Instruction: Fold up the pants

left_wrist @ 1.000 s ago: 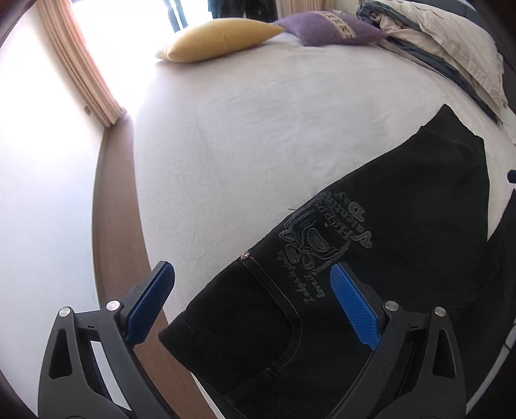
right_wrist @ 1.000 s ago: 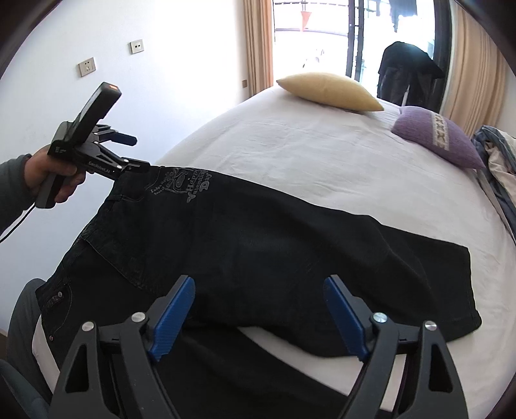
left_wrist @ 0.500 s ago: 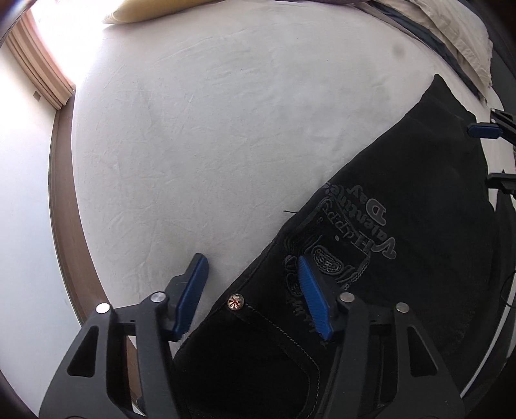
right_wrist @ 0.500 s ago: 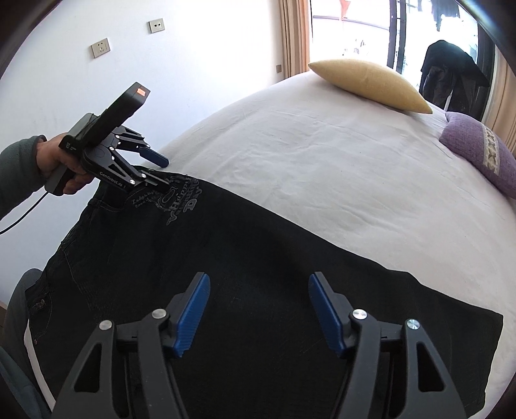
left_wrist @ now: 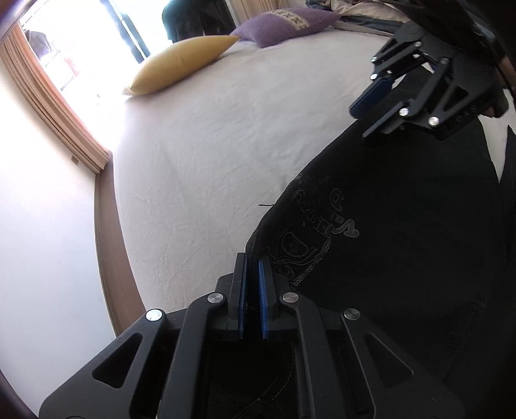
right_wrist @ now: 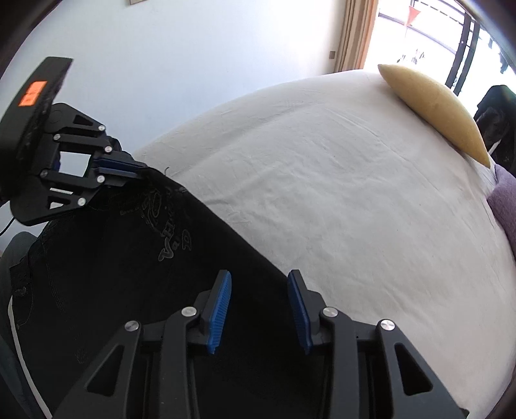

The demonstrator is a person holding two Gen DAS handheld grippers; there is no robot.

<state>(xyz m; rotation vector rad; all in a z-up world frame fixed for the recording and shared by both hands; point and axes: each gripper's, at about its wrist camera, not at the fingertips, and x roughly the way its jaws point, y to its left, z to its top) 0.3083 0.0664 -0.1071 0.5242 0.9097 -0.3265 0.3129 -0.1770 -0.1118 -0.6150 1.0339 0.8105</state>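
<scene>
on the bed, white sheet: one pair of black pants, lying from about 7 o'clock toward the middle of the right wrist view, stitched lettering facing up near the waist.

left tongs: pads nearly together, pinching the long fabric edge beside the stitched lettering; grip confirmed from the right wrist view, where they sit at 9 o'clock with cloth running into the blue pads.

right tongs: parted about halfway, nothing between the pads, hovering over the same long edge farther down the leg; whether the lower pad is touching the cloth cannot be told, the dark fabric hiding it.

other items: yellow pillow at 1 o'clock, purple pillow beside it, well apart from the pants.

handling note, as a judgement: close the right tongs on the edge itself, taking every layer, level with the left grip. then lift both together, keep the edge taut between them, and carry it over evenly so the fold lands without a twist.
</scene>
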